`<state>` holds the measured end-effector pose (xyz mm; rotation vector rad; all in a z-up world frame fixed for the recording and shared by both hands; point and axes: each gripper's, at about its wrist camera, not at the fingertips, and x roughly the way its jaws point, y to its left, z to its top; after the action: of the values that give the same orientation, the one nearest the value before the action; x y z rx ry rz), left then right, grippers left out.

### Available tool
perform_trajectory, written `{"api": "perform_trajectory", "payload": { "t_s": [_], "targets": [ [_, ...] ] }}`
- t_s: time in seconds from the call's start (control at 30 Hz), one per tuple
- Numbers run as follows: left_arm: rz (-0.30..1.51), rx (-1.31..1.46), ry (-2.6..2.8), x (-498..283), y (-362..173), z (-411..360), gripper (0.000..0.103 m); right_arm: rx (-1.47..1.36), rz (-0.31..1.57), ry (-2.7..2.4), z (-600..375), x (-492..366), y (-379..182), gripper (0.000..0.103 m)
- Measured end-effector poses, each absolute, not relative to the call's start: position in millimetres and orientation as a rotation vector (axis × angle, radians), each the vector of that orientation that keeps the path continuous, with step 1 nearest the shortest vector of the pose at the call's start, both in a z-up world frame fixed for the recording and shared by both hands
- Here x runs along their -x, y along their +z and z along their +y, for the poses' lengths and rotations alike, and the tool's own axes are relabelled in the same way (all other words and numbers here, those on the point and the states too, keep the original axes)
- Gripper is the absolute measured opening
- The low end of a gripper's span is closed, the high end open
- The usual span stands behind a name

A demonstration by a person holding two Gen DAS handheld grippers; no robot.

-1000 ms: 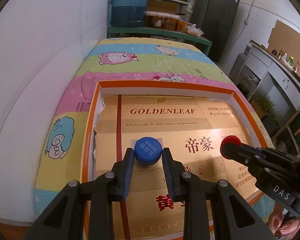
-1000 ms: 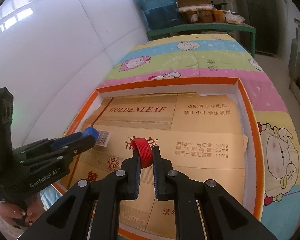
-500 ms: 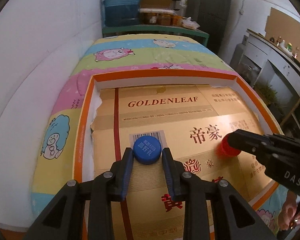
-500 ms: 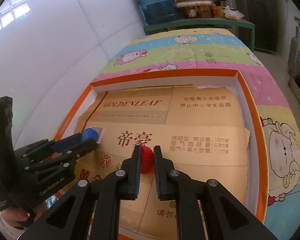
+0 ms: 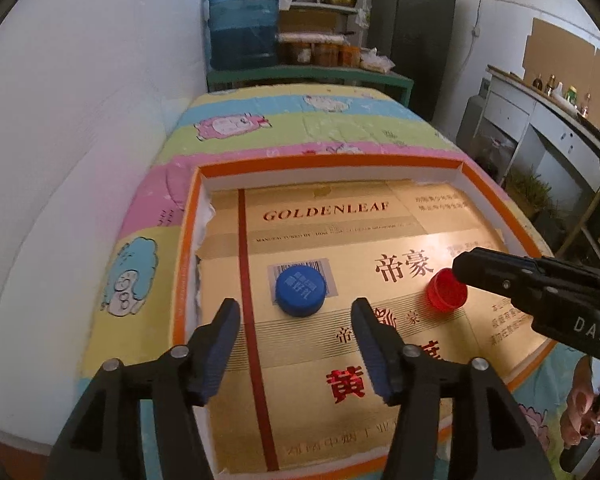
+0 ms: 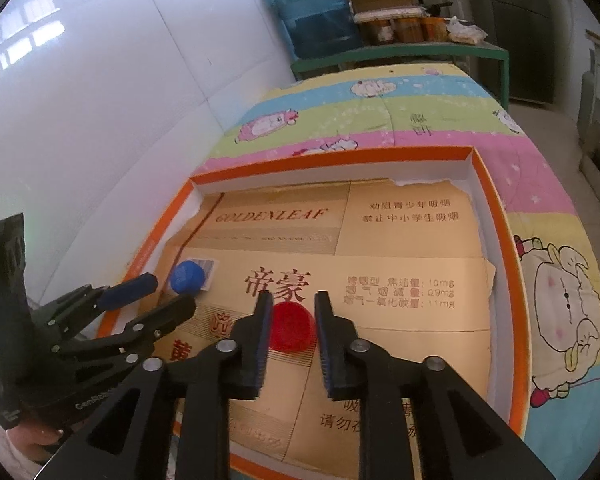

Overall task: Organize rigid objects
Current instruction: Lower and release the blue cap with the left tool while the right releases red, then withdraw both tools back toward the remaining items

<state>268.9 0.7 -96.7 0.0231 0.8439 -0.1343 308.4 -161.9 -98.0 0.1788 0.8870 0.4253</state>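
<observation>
Both caps came down onto the gold cardboard since the earlier frames, where you had each pinched and held just above it. Your left gripper (image 5: 296, 312) was spreading, its jaws already wide and well clear of the blue cap (image 5: 301, 292), which sat flat on the barcode label at about 12 o'clock from the fingertips. Your right gripper (image 6: 290, 312) was also opening, but only a little: the red cap (image 6: 291, 326) lay between the pads, resting on the cardboard (image 6: 400, 328), with a thin gap showing on the right side and the left pad touching or nearly so. In the left view the red cap (image 5: 447, 290) sat at roughly 3 o'clock from the blue one, well apart, both inside the orange-rimmed tray (image 5: 340, 160).

To finish this release well, you likely needed to let the right jaws spread fully before lifting, so neither pad dragged the cap sideways. You would probably have done best to draw both grippers straight back along their own line, since light caps on slick card slide at the slightest nudge.
</observation>
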Motion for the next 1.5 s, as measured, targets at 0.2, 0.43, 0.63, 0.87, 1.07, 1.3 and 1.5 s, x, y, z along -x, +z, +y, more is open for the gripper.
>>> {"api": "perform_trajectory", "payload": {
  "t_s": [0.2, 0.43, 0.63, 0.87, 1.07, 1.3, 1.5],
  "targets": [
    [0.813, 0.012, -0.16, -251.5, -80.9, 3.3, 0.064, -0.173, 0.855, 0.412, -160.2, -291.6, -84.5, 0.05],
    [0.774, 0.03, -0.163, -223.9, -66.5, 1.9, 0.064, -0.22, 0.83, 0.413, -165.1, -264.7, -72.4, 0.053],
    [0.747, 0.017, -0.123, -197.9, -54.4, -0.7, 0.064, -0.202, 0.773, 0.316, -167.8, -233.1, -55.2, 0.053],
    [0.691, 0.045, -0.085, -160.8, -38.0, 3.2, 0.064, -0.141, 0.721, 0.252, -160.8, -190.4, -36.8, 0.053],
    [0.663, 0.04, -0.049, -128.4, -23.7, 3.1, 0.064, -0.109, 0.685, 0.234, -154.9, -156.3, -22.3, 0.053],
    [0.642, 0.048, -0.015, -99.1, -12.7, 7.1, 0.064, -0.107, 0.669, 0.229, -151.8, -121.8, -12.0, 0.053],
    [0.638, 0.064, -0.003, -79.6, -9.2, 11.1, 0.064, -0.112, 0.652, 0.221, -151.2, -92.9, -6.2, 0.053]
  ]
}}
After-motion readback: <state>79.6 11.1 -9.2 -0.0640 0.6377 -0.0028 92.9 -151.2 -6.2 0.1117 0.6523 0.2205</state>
